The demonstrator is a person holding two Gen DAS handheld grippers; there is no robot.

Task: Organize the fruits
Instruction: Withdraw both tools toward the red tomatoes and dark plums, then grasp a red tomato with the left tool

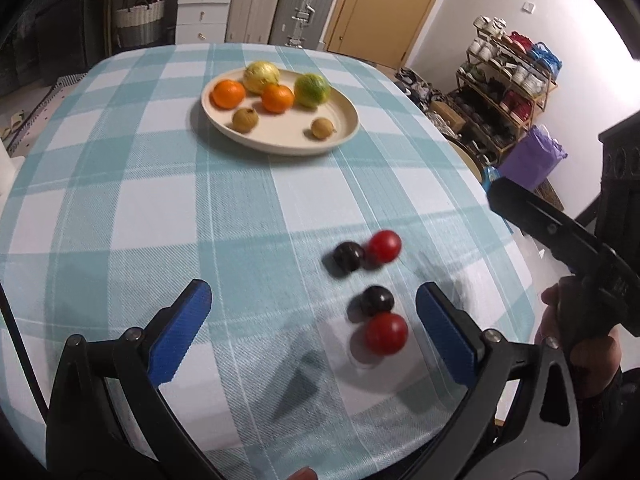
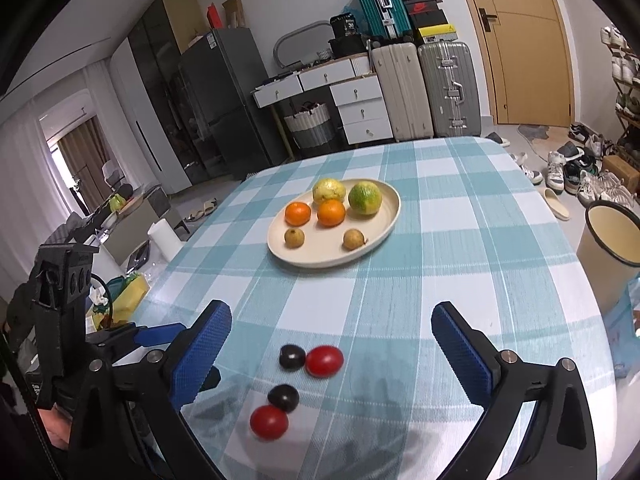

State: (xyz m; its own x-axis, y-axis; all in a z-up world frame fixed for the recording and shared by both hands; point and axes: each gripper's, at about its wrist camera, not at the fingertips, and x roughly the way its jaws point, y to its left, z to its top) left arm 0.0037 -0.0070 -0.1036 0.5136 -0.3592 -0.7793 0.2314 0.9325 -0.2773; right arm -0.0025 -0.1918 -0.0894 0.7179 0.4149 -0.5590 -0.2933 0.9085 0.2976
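Near the front edge of the desk (image 1: 120,208), as the left wrist view has it, the left tool (image 1: 314,304) gapes wide and holds nothing, its blue pads level with four small fruits on the checked cloth. Taking the cream plate (image 1: 340,136) as landmark: a dark fruit (image 1: 348,257) and a red tomato (image 1: 384,246) touch each other well short of the plate, and nearer still to the camera a second dark fruit (image 1: 377,300) touches a second red tomato (image 1: 386,333), both lying just inside the right pad. To pick well, I judge the tool should shift right and centre on one fruit only (round ones roll away when nudged), closing gently. From the right wrist view, the right tool (image 2: 332,320) is likewise spread wide and empty, with the plate (image 2: 384,236) and its oranges and citrus far ahead. Short of the plate, the four loose fruits sit between the pads, the near red tomato (image 2: 269,422) closest to the left pad. The left tool shows at the left margin.
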